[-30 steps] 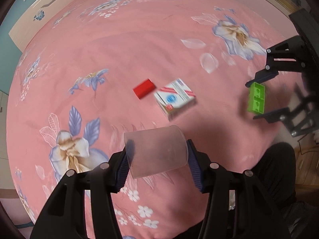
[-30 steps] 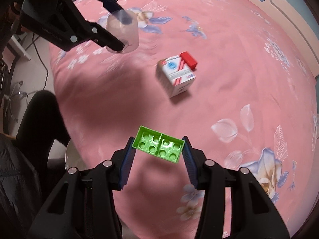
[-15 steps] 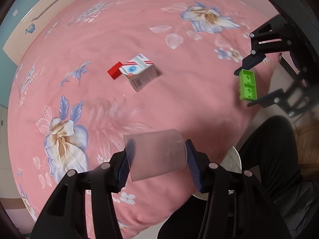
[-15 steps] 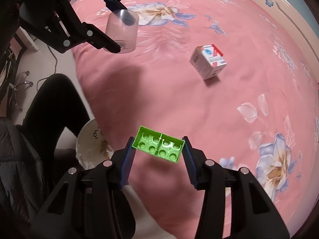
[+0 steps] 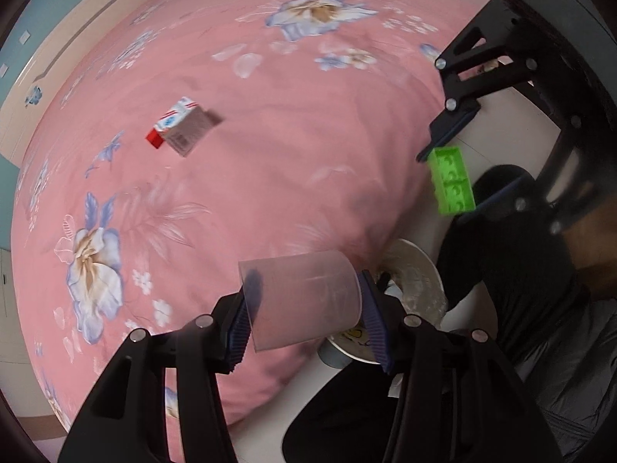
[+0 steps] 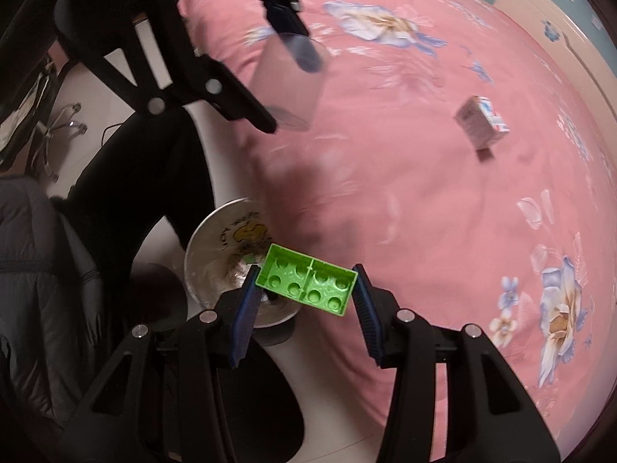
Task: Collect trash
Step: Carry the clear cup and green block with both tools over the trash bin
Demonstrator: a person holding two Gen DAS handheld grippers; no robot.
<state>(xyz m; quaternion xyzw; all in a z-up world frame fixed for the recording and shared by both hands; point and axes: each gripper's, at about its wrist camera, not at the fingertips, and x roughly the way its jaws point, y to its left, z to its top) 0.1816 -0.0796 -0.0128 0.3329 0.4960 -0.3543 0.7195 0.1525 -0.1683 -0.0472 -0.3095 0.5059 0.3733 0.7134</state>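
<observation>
On the pink floral bedspread (image 5: 239,177), a small red box (image 5: 154,139) lies touching a white carton with red and blue print (image 5: 185,126), both well out from the bed's edge, up the bed from the trash bin. Nearer that edge, the left gripper (image 5: 304,308) pinches a clear plastic cup (image 5: 300,301) lying on its side, its blue ribbed pads pressed against the cup's two walls. The cup hangs over the corner of the bedspread, just beside the round trash bin (image 5: 420,270), which stands on the pale floor against the bed and has a pale liner with some scraps inside. Right of the bin and higher in the left wrist view, the right gripper (image 5: 449,177) clamps a green toy brick (image 5: 451,181) by its two short ends. In the right wrist view the brick (image 6: 306,284) shows its hollow underside and hangs over the bin's (image 6: 216,231) rim, at the foot of the bedspread's (image 6: 424,200) drop. A person's dark-clothed leg (image 5: 513,270) stands just right of the bin.
</observation>
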